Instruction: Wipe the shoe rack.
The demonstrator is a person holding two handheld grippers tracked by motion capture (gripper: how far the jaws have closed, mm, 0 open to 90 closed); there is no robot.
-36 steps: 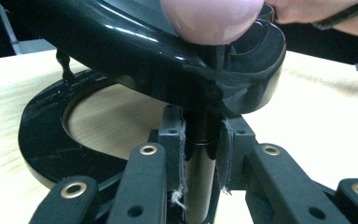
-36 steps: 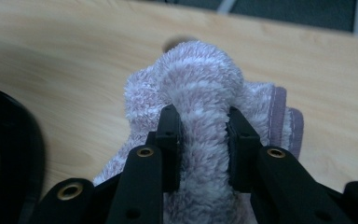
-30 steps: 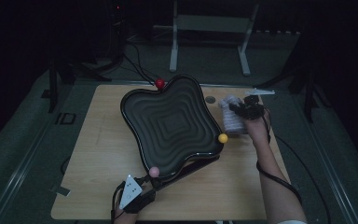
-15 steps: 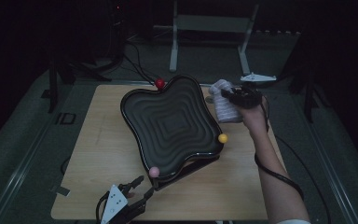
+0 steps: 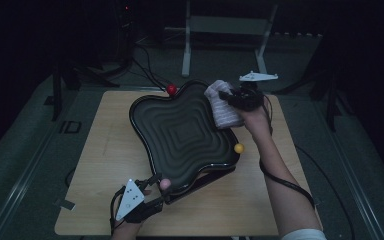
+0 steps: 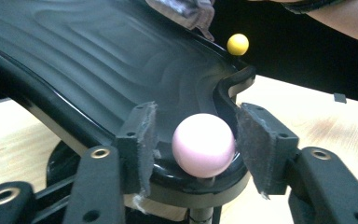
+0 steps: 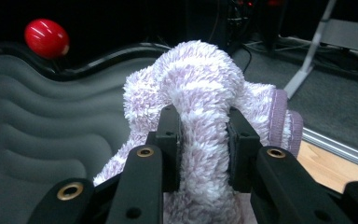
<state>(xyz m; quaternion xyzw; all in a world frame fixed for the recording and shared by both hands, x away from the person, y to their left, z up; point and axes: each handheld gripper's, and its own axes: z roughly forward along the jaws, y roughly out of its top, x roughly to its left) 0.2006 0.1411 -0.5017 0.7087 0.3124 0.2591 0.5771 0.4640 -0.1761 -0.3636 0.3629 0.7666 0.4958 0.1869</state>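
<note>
A black tray (image 5: pixel 180 131) with wavy ridges stands on a wooden table (image 5: pixel 105 150). Small balls on posts stick up at its rim: red (image 5: pixel 171 90) at the far side, yellow (image 5: pixel 238 148) at the right, pink (image 5: pixel 165 184) at the near side. My left gripper (image 5: pixel 158 190) is open, its jaws on either side of the pink ball (image 6: pixel 203 144), the right pad (image 6: pixel 256 140) nearly touching it. My right gripper (image 5: pixel 228 98) is shut on a fluffy white-and-lilac cloth (image 5: pixel 222 110) that rests over the tray's far right rim. The cloth (image 7: pixel 200 88) bulges up between the jaws.
The tray (image 6: pixel 98 56) rests on a dark base above the tabletop. Bare wood lies to the tray's left and along the near edge. Cables (image 5: pixel 145 65) and a metal stand (image 5: pixel 225 30) sit on the dark floor beyond the table.
My right gripper has carried the cloth away from me and leftward onto the tray's far right rim. My left gripper dipped back, then came forward around the pink ball.
</note>
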